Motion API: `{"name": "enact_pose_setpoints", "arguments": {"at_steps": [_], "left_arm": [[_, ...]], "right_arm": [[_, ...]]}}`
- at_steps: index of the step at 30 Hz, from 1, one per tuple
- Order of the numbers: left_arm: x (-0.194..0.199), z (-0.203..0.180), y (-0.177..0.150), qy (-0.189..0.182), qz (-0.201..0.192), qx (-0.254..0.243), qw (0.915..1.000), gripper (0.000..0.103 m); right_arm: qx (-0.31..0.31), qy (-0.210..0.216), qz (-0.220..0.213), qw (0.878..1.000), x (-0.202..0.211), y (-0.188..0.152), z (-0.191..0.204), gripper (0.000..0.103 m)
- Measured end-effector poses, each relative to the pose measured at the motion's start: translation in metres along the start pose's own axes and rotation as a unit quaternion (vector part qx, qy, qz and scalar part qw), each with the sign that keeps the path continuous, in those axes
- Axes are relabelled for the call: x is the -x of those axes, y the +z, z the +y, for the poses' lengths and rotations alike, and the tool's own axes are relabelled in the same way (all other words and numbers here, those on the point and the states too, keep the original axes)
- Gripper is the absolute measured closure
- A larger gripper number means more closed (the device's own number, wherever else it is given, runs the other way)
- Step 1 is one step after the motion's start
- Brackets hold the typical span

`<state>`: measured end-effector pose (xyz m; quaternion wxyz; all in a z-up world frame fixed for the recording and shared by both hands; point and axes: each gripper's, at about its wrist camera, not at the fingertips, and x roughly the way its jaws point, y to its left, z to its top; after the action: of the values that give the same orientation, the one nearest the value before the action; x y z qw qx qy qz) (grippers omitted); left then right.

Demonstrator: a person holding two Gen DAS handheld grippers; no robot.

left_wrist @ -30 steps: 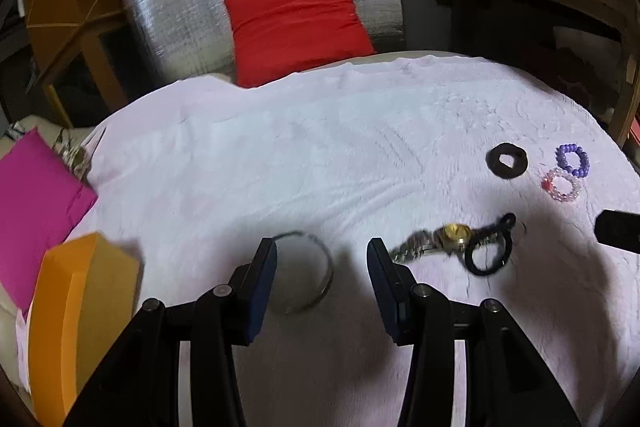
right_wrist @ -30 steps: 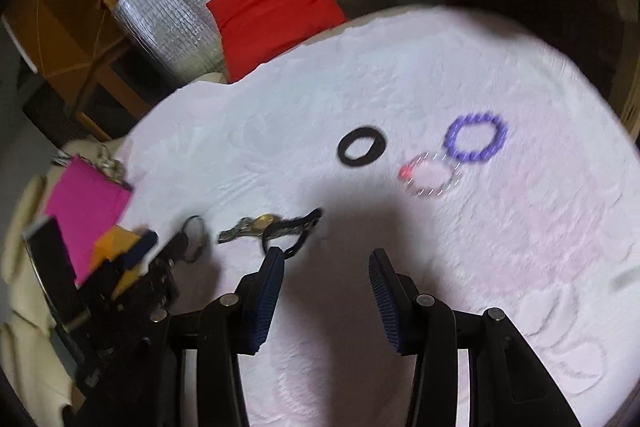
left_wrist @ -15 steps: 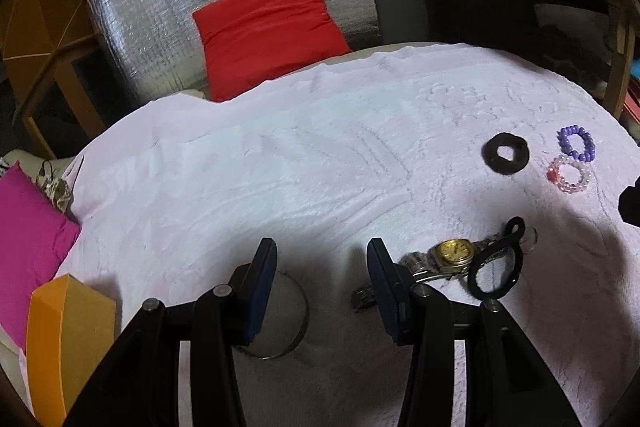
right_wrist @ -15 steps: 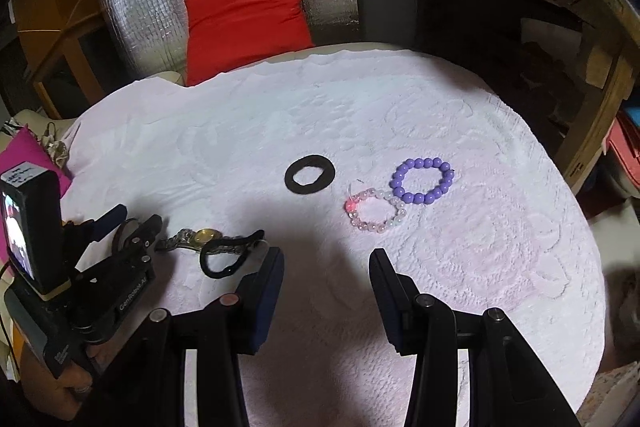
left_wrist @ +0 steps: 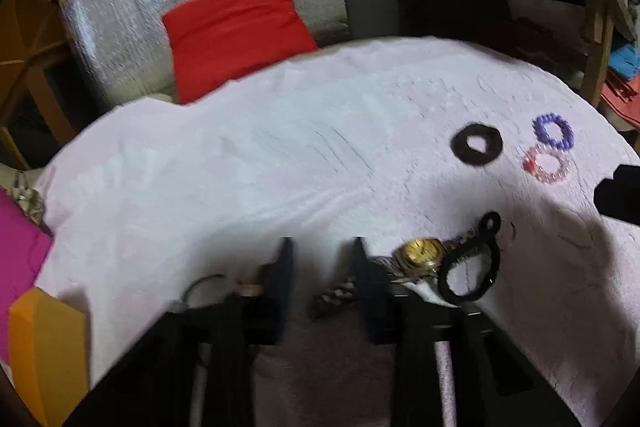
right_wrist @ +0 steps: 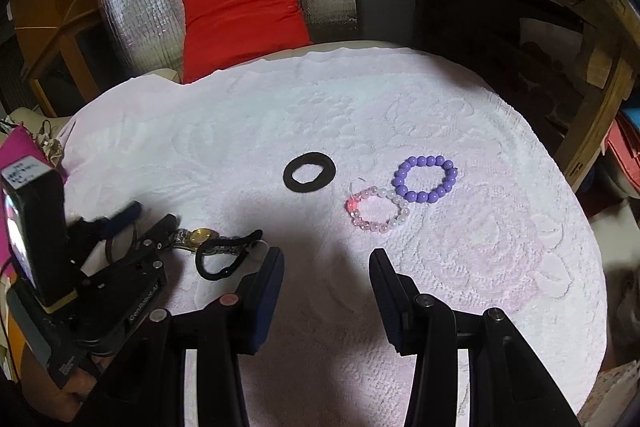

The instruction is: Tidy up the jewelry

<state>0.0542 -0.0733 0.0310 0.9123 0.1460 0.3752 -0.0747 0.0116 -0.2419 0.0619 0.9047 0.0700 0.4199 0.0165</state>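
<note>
Closing in since a second ago, the left tool [left_wrist: 322, 259] has its jaws narrowed over the watch [left_wrist: 420, 254] strap near the tabletop's [right_wrist: 280, 115] left edge, grip unclear, while the right tool [right_wrist: 326, 267] stands apart, empty.

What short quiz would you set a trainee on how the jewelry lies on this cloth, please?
1. Which item touches the purple bead bracelet?
A. black fabric ring
B. pink-and-clear bead bracelet
C. gold-faced watch

2. True or false: the gold-faced watch lies right beside the black hair tie.

3. Fill in: the right gripper has its jaws ____, with nothing between them.

Key: 1 B; 2 true; 3 open.
</note>
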Motion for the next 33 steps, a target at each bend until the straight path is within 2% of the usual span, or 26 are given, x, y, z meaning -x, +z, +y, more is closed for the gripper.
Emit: {"name": "enact_pose_setpoints", "arguments": {"at_steps": [3, 7, 13, 18, 20, 21, 24, 25, 27, 30, 33], "left_arm": [[-0.002, 0.000, -0.001, -0.017, 0.003, 0.004, 0.9998, 0.097], [0.000, 0.008, -0.004, -0.042, 0.010, 0.031, 0.9986, 0.101], [0.012, 0.019, -0.007, -0.050, 0.005, 0.048, 0.9976, 0.102], [0.022, 0.025, -0.006, -0.063, -0.033, 0.046, 0.9964, 0.102], [0.022, 0.023, -0.004, -0.078, -0.039, 0.044, 0.9952, 0.101], [0.021, 0.021, -0.003, -0.083, -0.042, 0.043, 0.9948, 0.097], [0.016, 0.012, 0.000, -0.099, -0.050, 0.032, 0.9934, 0.070], [0.013, 0.010, -0.001, -0.108, -0.050, 0.030, 0.9924, 0.066], [0.005, 0.008, -0.002, -0.121, -0.033, 0.027, 0.9917, 0.066], [0.000, 0.016, -0.002, -0.146, -0.021, 0.047, 0.9880, 0.066], [-0.003, 0.022, -0.006, -0.173, -0.005, 0.063, 0.9829, 0.086]], "right_arm": [[-0.010, 0.002, 0.004, 1.000, -0.004, 0.000, -0.003, 0.055], [-0.033, 0.016, 0.020, 0.999, -0.014, 0.000, -0.010, 0.055], [-0.062, 0.044, 0.037, 0.996, -0.027, -0.001, -0.013, 0.055], [-0.094, 0.073, 0.054, 0.991, -0.037, 0.000, -0.013, 0.055], [-0.101, 0.072, 0.055, 0.991, -0.039, 0.000, -0.015, 0.055], [-0.101, 0.070, 0.054, 0.991, -0.039, 0.000, -0.016, 0.055], [-0.107, 0.066, 0.052, 0.991, -0.040, 0.000, -0.023, 0.055], [-0.111, 0.065, 0.054, 0.990, -0.041, 0.000, -0.026, 0.055], [-0.118, 0.066, 0.058, 0.989, -0.043, -0.001, -0.031, 0.055], [-0.123, 0.067, 0.061, 0.988, -0.046, 0.000, -0.034, 0.055], [-0.118, 0.070, 0.062, 0.989, -0.047, 0.000, -0.031, 0.055]]}}
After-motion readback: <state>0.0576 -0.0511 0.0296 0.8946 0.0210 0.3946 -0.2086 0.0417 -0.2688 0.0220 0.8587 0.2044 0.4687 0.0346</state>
